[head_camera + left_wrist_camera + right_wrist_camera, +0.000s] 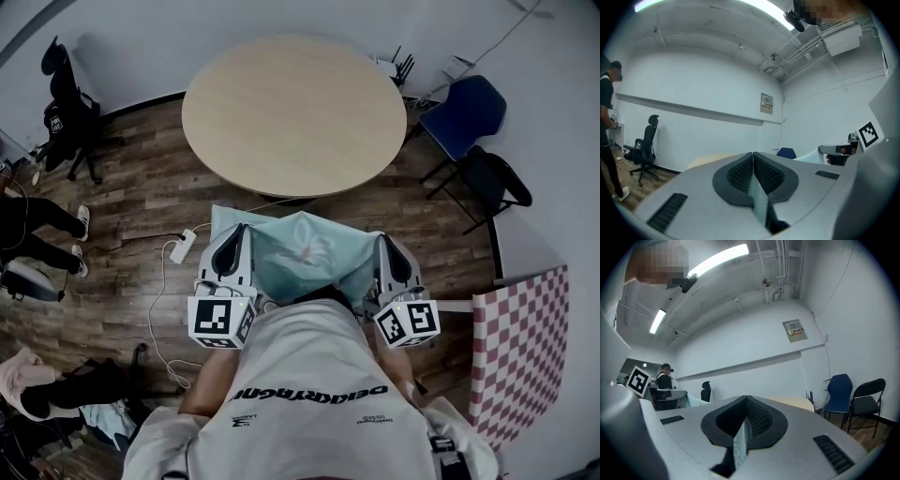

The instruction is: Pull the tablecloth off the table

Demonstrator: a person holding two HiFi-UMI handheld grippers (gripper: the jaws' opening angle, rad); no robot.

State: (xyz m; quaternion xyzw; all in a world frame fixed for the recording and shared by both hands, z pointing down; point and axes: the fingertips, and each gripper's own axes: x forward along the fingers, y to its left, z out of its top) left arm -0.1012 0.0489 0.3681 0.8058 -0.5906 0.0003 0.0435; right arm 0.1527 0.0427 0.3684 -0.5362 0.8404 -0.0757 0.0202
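The pale blue-green tablecloth [300,251] hangs slack between my two grippers in front of me, fully off the round wooden table [295,112], whose top is bare. My left gripper [231,236] is shut on the cloth's left edge; a thin fold of cloth [757,199] shows pinched between its pads. My right gripper [390,246] is shut on the right edge, with a strip of cloth [739,444] between its pads. Both grippers point level toward the table, held close to my body.
A blue chair [466,114] and a black chair [492,180] stand right of the table. An office chair [67,117] is at the far left, with a person's legs [42,234] nearby. A power strip and cable [180,247] lie on the wood floor. A checkered cloth [521,352] is at right.
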